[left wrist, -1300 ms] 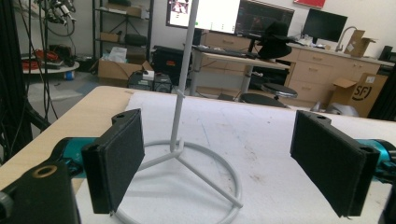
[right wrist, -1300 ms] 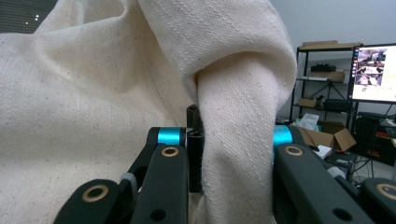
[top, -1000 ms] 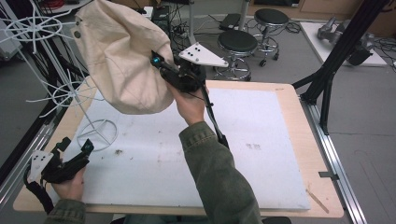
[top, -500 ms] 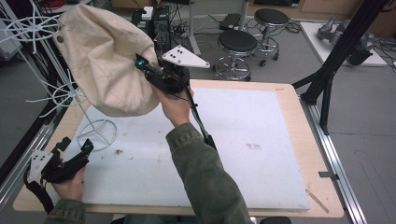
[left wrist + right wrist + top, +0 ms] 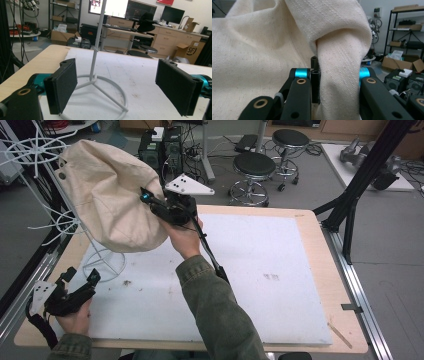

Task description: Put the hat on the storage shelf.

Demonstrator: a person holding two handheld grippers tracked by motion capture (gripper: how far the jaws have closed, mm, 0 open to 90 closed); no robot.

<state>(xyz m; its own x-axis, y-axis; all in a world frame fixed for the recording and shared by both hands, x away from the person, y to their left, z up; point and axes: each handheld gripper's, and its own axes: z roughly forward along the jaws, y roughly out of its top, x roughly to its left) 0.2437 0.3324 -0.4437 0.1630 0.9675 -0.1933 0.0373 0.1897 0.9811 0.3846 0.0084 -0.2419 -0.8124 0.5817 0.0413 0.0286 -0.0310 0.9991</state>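
Work in hand: draping a cloth bag (image 5: 107,195) over a white wire stand (image 5: 102,260) at the table's (image 5: 280,285) left end.
Landmark: the stand, its ring base flat on the table and its thin post rising from the ring.
Bag, place: aloft over the stand's post, above the ring base and covering the post's upper part; I cannot tell whether it already hangs on the stand's top.
Bag, look: cream woven canvas, slack and rounded, with a metal eyelet near its upper left edge; a thick fold runs upright in the right gripper view.
Right gripper (image 5: 150,202): on the far-right side of the stand, jaws nearly together and clamped on that fold of the bag (image 5: 337,62), pointing left into the cloth.
Left gripper (image 5: 80,279): resting low on the near side of the stand, jaws wide with nothing between them, the ring base just ahead of its pads (image 5: 62,85).
Deciding relation: the bag lies left of the right gripper and above the post, whose long axis is upright, so the cloth must come straight down along it.
Nearer hand: the right for the bag, the left for the ring base.
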